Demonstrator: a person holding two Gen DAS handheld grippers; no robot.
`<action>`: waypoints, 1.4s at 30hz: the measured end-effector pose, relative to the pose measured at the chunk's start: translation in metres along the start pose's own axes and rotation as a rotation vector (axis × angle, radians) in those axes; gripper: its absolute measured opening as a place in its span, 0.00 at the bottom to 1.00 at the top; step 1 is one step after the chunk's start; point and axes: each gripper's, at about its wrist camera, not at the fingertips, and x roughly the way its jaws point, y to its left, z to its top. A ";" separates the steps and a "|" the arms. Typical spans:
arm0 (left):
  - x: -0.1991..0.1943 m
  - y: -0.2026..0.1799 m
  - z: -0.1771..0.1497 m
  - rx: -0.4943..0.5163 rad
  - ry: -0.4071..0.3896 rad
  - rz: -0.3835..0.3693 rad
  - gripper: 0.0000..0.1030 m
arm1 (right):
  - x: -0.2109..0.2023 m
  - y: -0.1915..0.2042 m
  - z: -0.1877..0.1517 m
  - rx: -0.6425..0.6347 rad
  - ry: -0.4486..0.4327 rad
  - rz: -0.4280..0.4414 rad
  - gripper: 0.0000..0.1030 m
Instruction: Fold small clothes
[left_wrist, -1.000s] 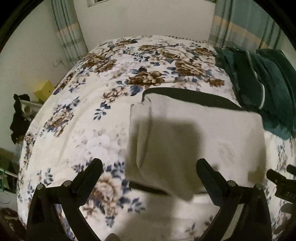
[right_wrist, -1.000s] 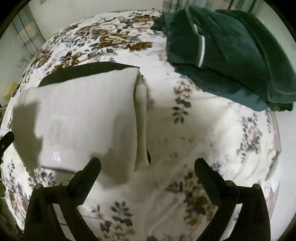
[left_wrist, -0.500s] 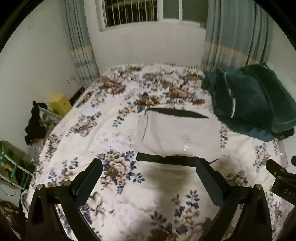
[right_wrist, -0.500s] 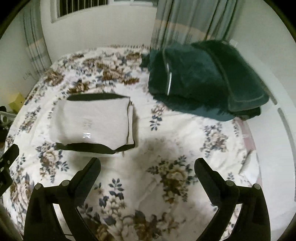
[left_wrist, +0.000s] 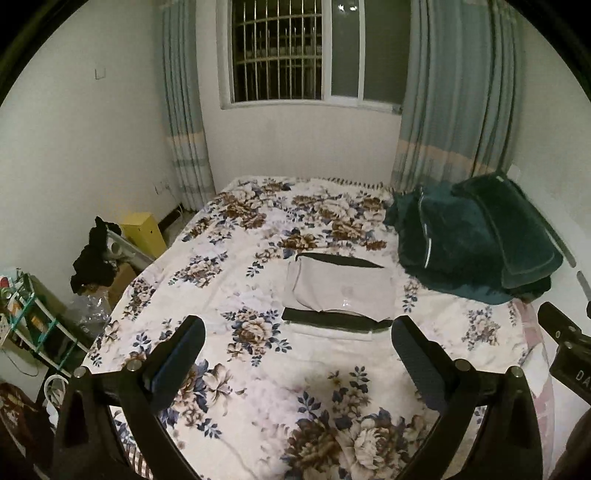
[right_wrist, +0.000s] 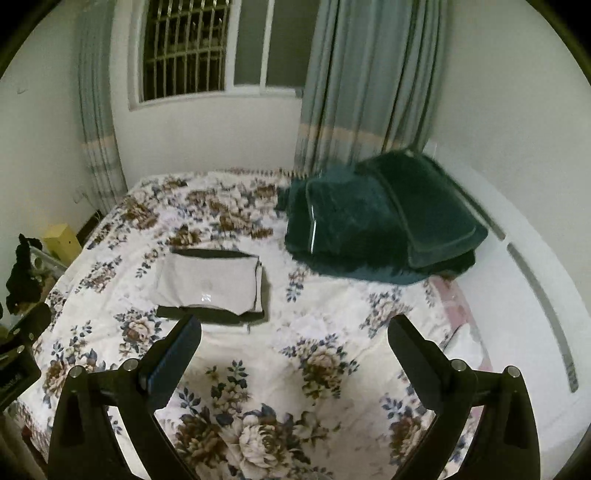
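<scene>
Left wrist view, I see a bedroom with barred window (left_wrist: 291, 51), floral bed (left_wrist: 258, 332), folded grey garment (left_wrist: 341, 293) at mid-bed, my left gripper (left_wrist: 297, 354) jaws released, right wrist view, same bed (right_wrist: 295, 332), garment (right_wrist: 210, 284) lying left, green blanket (right_wrist: 376, 225) beside the curtain, right gripper (right_wrist: 293, 350) jaws spread, holding nothing.

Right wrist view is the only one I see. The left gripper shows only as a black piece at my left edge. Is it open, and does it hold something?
Observer: The left gripper is open, with its fingers wide apart and nothing between them. It is above the bedspread, short of the folded gray garment.
Operator: What stands on the floor left of the bed, nearer than the black cloth?
Observer: A small shelf with a green frame, and a crumpled clear plastic bag beside it.
</scene>
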 end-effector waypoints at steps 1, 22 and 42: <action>-0.008 0.001 -0.001 0.001 -0.008 0.002 1.00 | -0.015 -0.002 -0.002 -0.002 -0.012 0.007 0.99; -0.093 0.000 -0.026 0.025 -0.094 -0.025 1.00 | -0.108 -0.028 -0.029 0.010 -0.068 0.068 0.99; -0.104 0.001 -0.026 0.030 -0.119 -0.018 1.00 | -0.108 -0.024 -0.023 0.011 -0.071 0.118 1.00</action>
